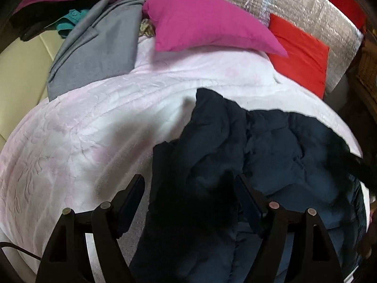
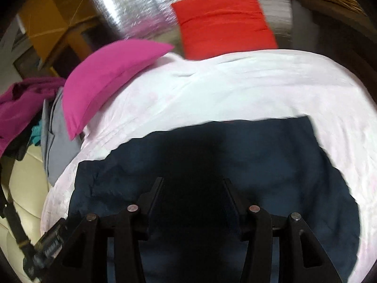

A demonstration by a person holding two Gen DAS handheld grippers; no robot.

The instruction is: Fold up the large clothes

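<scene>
Garment: dark navy garment [image 1: 271, 146] rumpled, lower right of left-wrist frame, on pale pink bedspread [image 1: 94, 122] | left gripper [image 1: 188, 184] spread wide, dark fabric between its fingers, contact unclear | right gripper [image 2: 193, 184] spread wide above garment | magenta pillow [image 1: 207, 21] top centre.

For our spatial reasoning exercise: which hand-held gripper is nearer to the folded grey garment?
Left. The left hand-held gripper sits nearer the grey garment at the bed's left side; the right hand-held gripper hovers over the navy garment, farther right.
</scene>
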